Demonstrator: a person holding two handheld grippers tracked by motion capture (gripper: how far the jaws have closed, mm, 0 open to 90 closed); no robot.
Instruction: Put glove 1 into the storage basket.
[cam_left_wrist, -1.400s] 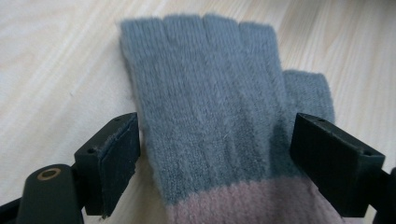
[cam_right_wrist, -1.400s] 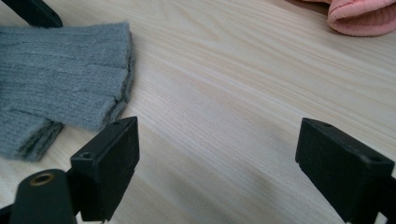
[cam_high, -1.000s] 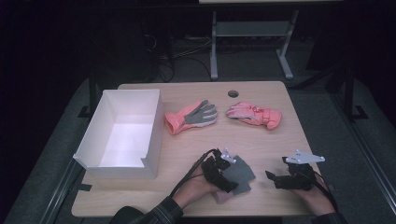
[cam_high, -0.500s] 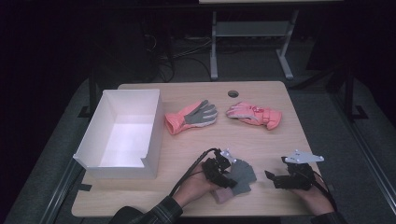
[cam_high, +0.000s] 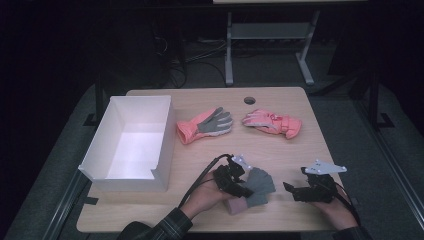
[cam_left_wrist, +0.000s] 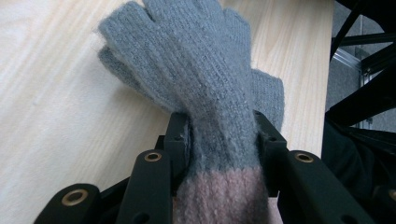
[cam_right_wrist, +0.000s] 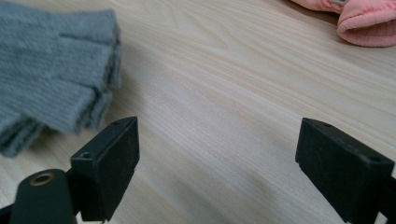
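1. Setting: a dim room with a light wooden surface (cam_high: 300, 150). A metal stand and loose cables sit on the floor beyond its far edge.

2. Layout, read as a clock face over the surface in the high view: a white open box (cam_high: 131, 142) at 9 o'clock, a pink glove with a grey palm (cam_high: 206, 125) near centre toward 12 o'clock, and a second pink glove (cam_high: 272, 122) at 1 o'clock. The two gloves lie apart.

3. Work item: the grey knit glove (cam_left_wrist: 210, 79) with a pink cuff lies flat on the surface at 6 o'clock, close to the near edge, fingers pointing away from the person.

4. Left gripper (cam_high: 235, 182): the jaws have just been closing. In the left gripper view they pinch the grey knit glove from both sides just above the cuff, and the knit is squeezed narrow between them.

5. Right gripper (cam_high: 300, 190): at 5 o'clock, stationary, jaws wide apart with bare wood between them. The glove's fingertips lie just beside its left jaw.

6. Handling judgement:
   - Light, soft and limp; it will droop and fold when lifted.
   - The fuzzy knit should resist slipping, and nothing about it looks fragile.
   - It compresses, so a loose grip may let it slide out.
   - Preferred hold: the band near the cuff, where the layers are thickest. A fingertip hold would gather too little material.
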